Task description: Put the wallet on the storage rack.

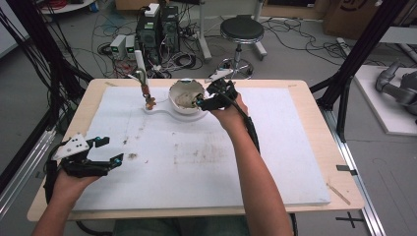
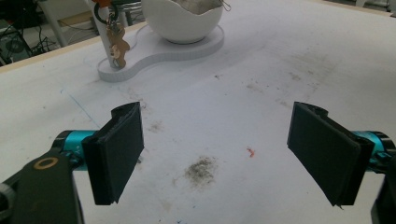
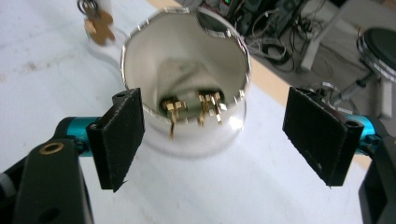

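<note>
Bowl (image 1: 187,98) sits on its white stand (image 1: 162,110) at the far middle of the bench (image 1: 314,147), and we hold our right gripper (image 1: 209,98) just at its rim, jaws spread wide and gripping nothing. In the right gripper view the bowl's open mouth lies between and beyond our two jaws, small gold pieces (image 3: 191,107) inside it. A brown keychain figure (image 1: 149,102) hangs beside the bowl. Our left gripper (image 1: 105,152) hovers near the bench's near left, jaws likewise apart, empty, well away from the bowl.
</note>
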The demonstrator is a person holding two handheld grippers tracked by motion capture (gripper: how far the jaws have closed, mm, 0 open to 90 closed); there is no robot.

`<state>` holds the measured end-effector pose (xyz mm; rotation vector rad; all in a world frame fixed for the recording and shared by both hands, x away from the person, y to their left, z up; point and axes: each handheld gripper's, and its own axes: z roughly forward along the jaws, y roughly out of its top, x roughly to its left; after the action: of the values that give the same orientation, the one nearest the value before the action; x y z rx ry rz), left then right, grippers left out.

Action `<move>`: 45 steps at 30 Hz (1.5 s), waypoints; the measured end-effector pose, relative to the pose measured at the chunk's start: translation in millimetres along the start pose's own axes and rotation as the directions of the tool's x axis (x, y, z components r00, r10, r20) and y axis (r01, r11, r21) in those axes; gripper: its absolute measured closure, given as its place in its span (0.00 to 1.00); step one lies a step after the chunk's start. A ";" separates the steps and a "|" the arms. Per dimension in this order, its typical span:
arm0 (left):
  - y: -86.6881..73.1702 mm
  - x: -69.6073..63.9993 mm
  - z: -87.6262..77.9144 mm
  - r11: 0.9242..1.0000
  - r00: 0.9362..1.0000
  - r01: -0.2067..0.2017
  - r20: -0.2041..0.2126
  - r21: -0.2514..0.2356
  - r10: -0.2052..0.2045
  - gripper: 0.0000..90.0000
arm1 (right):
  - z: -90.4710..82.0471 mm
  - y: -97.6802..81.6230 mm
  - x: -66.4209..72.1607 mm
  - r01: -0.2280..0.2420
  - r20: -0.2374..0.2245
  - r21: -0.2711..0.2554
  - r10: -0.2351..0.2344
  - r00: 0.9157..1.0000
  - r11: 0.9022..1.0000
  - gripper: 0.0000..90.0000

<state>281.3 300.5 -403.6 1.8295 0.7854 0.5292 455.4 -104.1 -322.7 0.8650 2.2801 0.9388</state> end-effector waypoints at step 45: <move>-0.3 -9.0 14.2 1.000 0.999 -0.013 0.049 -0.011 0.014 0.19 | -73.6 -175.2 -10.1 -0.228 -0.056 -0.159 0.222 0.974 0.961 0.21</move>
<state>284.6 284.9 -409.1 1.8319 0.7362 0.4941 350.8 -239.3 -406.3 1.0566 2.1293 1.2333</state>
